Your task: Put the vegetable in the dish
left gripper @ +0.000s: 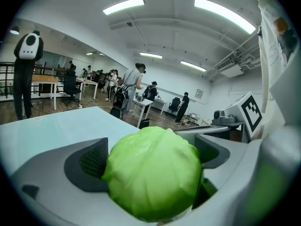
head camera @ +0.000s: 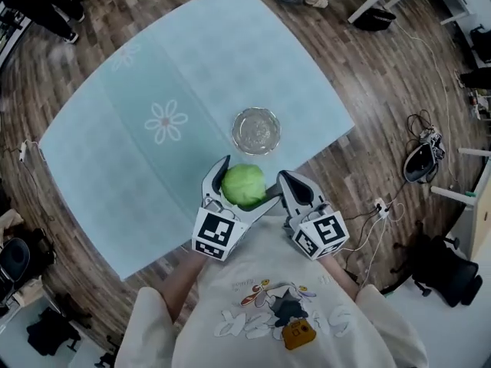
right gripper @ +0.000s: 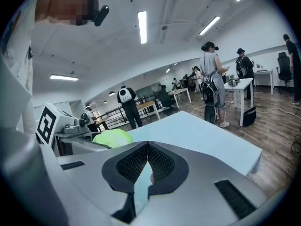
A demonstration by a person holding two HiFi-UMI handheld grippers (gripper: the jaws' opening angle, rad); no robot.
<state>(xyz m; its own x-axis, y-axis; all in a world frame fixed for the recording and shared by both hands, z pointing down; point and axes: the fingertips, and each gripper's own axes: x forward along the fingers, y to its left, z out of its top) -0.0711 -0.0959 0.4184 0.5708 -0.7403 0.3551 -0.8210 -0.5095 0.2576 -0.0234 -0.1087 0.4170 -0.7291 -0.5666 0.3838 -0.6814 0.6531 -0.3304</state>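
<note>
A round green cabbage (head camera: 244, 185) is held in my left gripper (head camera: 247, 184), shut on it, just above the near edge of the table. In the left gripper view the cabbage (left gripper: 153, 173) fills the space between the grey jaws. A small clear glass dish (head camera: 255, 131) sits on the pale blue tablecloth a little beyond the cabbage. My right gripper (head camera: 289, 183) hangs just right of the cabbage; in the right gripper view its jaws (right gripper: 147, 150) meet with nothing between them, and the cabbage (right gripper: 113, 138) shows at the left.
The pale blue tablecloth (head camera: 153, 152) with white flower prints covers the table, whose near edge runs under my grippers. Wooden floor surrounds it, with cables (head camera: 418, 156) and chairs to the right. People and desks stand far off in the room.
</note>
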